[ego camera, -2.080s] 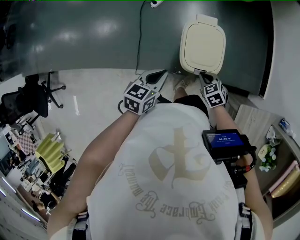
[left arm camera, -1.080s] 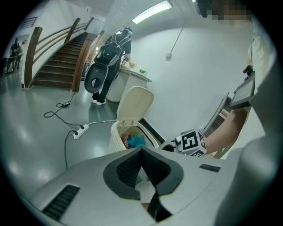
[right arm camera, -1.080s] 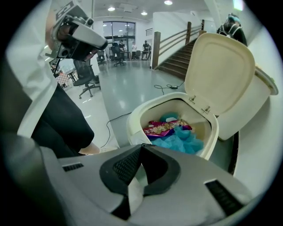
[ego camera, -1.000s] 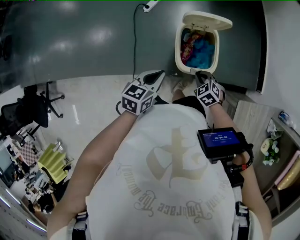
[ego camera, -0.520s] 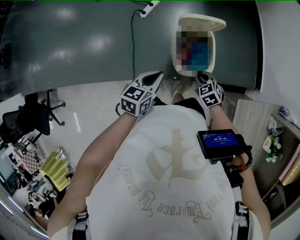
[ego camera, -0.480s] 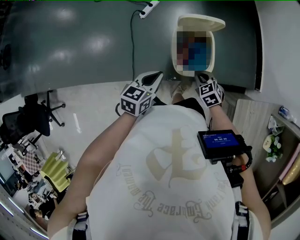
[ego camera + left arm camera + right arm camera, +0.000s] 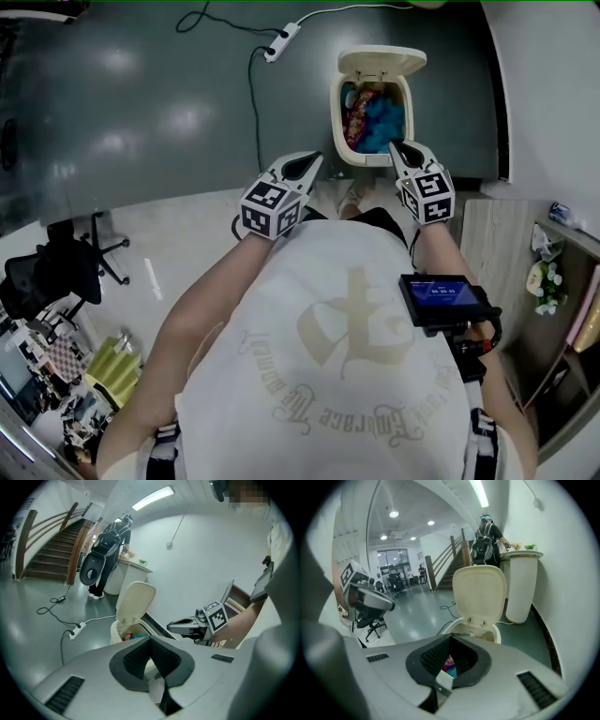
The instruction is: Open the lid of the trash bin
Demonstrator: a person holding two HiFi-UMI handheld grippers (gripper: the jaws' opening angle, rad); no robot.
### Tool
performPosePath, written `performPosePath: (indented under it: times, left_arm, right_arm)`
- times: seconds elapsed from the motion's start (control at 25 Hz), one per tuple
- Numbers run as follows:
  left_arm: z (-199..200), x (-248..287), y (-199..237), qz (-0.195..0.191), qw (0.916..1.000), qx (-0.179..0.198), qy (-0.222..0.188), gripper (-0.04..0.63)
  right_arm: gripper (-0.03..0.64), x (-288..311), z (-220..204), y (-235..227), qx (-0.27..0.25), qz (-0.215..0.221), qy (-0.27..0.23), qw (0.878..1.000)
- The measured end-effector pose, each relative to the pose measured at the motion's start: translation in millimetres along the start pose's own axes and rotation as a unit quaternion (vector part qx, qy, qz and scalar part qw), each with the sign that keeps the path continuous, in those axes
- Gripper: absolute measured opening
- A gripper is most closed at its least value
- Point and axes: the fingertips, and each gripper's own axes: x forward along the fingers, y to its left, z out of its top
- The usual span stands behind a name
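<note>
Lid [image 7: 380, 62] on the trash bin [image 7: 370, 161] is up, swung back on its hinge and standing roughly upright at the far edge. The bin itself sits on the grey floor [image 7: 141, 103], close to the white wall [image 7: 544, 84] on our right. From the head view we can see straight into it: blue and pink rubbish [image 7: 375, 117] inside.

Our right gripper [image 7: 397, 147] has its tip right at the bin's near rim. We honestly can't tell whether it's touching the rim or just over it. Its jaws are pressed together with nothing between them, and in its own view the open bin and the cream underside of the lid sit just past the jaw tips.

Our left gripper [image 7: 314, 159] is off to the left of the bin, near it but clearly apart. Jaws are closed there too, and empty. In the left gripper view the bin is ahead and slightly left, with the right gripper poking in from the right side.

Other stuff: a white power strip [image 7: 281, 39] with its cable lies on the floor left of the bin, a black office chair [image 7: 56, 272] is way over on the left, and a small device with a blue screen [image 7: 441, 295] sits by our right arm.
</note>
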Motion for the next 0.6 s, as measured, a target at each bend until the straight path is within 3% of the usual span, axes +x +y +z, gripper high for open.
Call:
performPosePath:
  times: [0.6]
  left_arm:
    - [25,6,-15,-0.047,0.9983,0.023,-0.025,0.014]
  right_arm:
    - [0.005,-73,53,9,0.045,-0.023,-0.1,0.994]
